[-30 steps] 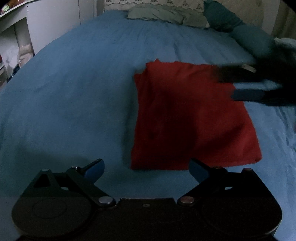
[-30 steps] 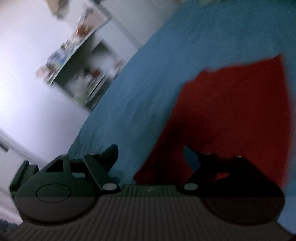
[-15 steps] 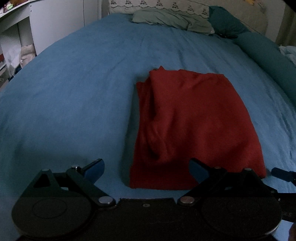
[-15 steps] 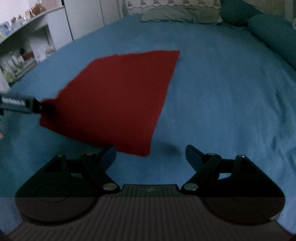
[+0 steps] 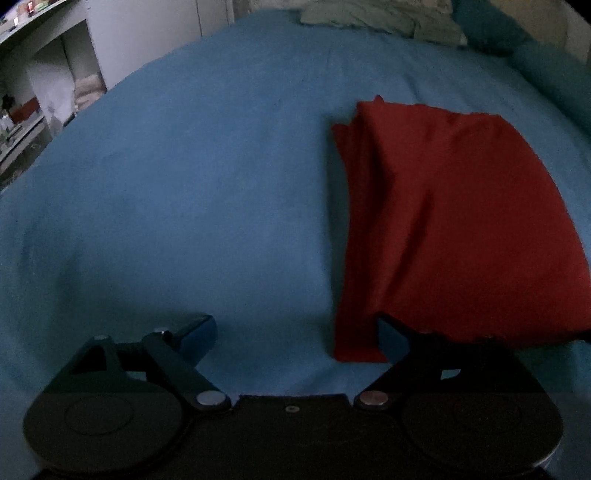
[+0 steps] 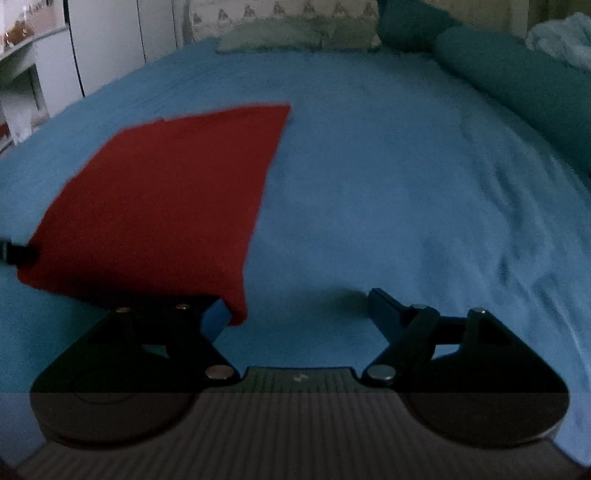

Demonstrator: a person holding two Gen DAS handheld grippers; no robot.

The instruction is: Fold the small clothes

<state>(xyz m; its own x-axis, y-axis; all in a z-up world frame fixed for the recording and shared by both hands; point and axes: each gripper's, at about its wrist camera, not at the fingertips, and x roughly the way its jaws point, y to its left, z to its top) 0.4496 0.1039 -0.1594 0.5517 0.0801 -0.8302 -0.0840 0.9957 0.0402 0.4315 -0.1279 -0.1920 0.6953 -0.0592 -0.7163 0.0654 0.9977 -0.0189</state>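
Note:
A folded red garment [image 5: 454,221] lies flat on the blue bedspread [image 5: 184,184]. In the left wrist view it sits right of centre, and its near edge drapes over my right finger. My left gripper [image 5: 295,332] is open, at the garment's near left corner. In the right wrist view the garment [image 6: 166,195] lies at the left, and its near right corner covers my left finger. My right gripper [image 6: 295,310] is open. The left gripper's tip [image 6: 14,253] shows at the garment's far left edge.
Pillows [image 6: 295,33] and a teal bolster [image 6: 517,81] lie at the head and right side of the bed. White shelves and cupboards [image 5: 48,85] stand past the bed's left edge. Blue bedspread [image 6: 424,203] stretches right of the garment.
Both grippers have moved down and forward to the garment's near edge. The garment's near corners now lie over one finger of each gripper. Both stay open.

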